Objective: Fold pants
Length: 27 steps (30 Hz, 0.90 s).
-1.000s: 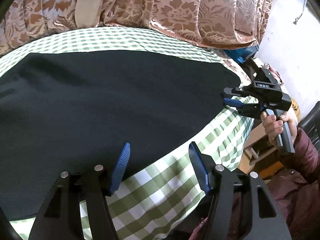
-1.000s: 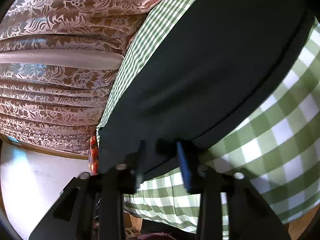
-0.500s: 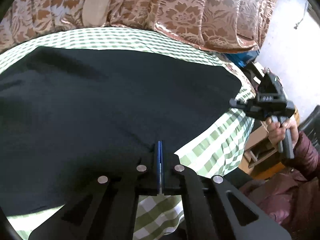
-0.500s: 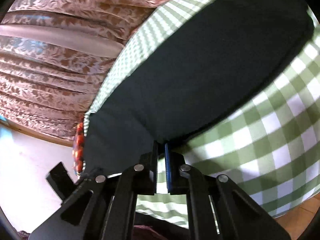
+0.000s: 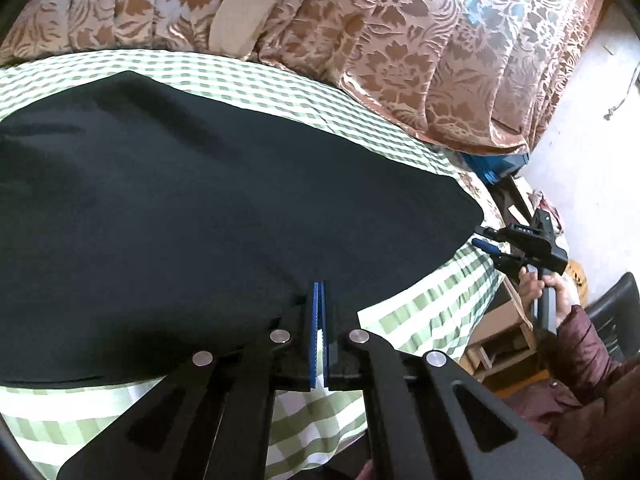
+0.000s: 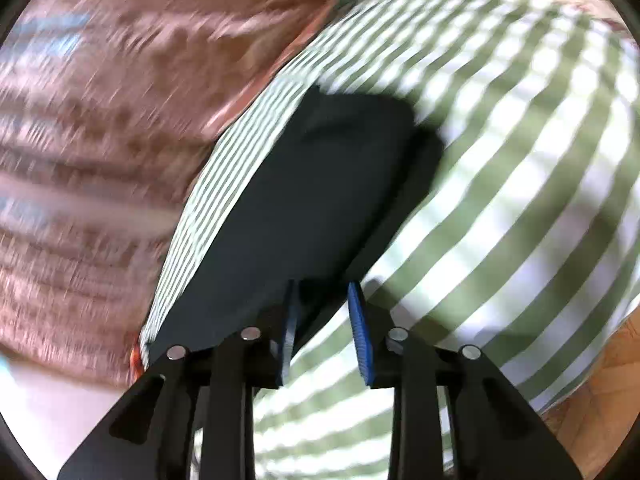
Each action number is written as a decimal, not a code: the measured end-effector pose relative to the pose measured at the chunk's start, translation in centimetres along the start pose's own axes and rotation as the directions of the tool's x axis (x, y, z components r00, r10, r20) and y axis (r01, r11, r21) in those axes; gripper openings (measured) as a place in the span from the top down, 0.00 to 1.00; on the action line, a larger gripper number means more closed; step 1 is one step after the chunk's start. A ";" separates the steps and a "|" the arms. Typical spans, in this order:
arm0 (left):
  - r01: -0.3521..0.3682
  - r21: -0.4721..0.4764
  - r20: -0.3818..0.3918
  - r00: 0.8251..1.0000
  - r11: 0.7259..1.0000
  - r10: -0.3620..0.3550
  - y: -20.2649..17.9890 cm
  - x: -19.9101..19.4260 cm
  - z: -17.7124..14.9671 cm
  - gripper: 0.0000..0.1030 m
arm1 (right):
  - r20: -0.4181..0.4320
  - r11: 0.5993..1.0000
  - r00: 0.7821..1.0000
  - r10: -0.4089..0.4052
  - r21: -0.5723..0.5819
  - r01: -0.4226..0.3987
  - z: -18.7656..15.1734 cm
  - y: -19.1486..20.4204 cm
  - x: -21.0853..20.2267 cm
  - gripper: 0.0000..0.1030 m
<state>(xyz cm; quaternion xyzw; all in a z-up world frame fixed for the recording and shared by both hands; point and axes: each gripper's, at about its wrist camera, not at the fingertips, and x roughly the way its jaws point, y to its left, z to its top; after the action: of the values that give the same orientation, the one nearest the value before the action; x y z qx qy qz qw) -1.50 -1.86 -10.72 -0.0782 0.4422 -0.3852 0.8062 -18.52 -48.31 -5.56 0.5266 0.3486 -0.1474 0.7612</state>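
Green checked cloth [image 5: 420, 312] is covering the table, with the black pants [image 5: 224, 216] lying flat across it. Pinching their near edge, the left gripper [image 5: 319, 300] is fully closed. The right gripper [image 6: 322, 300], blurred, is seemingly gaping empty at the corner; it should be clamping before lifting. Flowered curtains [image 5: 400, 40] are hanging behind.

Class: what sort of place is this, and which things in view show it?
Probably a room in a home: patterned drapes hang behind a table under a green checked tablecloth, with dark pants spread over it.
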 end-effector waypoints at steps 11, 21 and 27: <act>-0.076 -0.032 -0.032 0.997 0.997 0.075 1.1 0.5 -0.9 1.00 | 0.057 0.991 0.990 -0.131 0.021 0.130 2.0 -1.4 0.6 0.95; -0.090 -0.178 0.091 0.990 0.980 0.108 3.9 -3.8 -1.3 0.72 | 0.204 0.962 0.961 -0.189 -0.156 0.222 1.1 3.9 -3.5 0.58; -0.150 -0.230 0.144 0.972 0.962 0.186 5.8 -6.8 -1.8 0.72 | -0.166 0.868 0.986 0.023 -0.485 -0.102 -4.2 15.4 6.0 0.58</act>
<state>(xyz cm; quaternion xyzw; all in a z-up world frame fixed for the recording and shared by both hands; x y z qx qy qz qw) -1.83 7.24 -10.01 -0.1592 0.4188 -0.2567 0.8564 -6.72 -37.44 0.23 0.3363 0.4151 0.0123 0.8452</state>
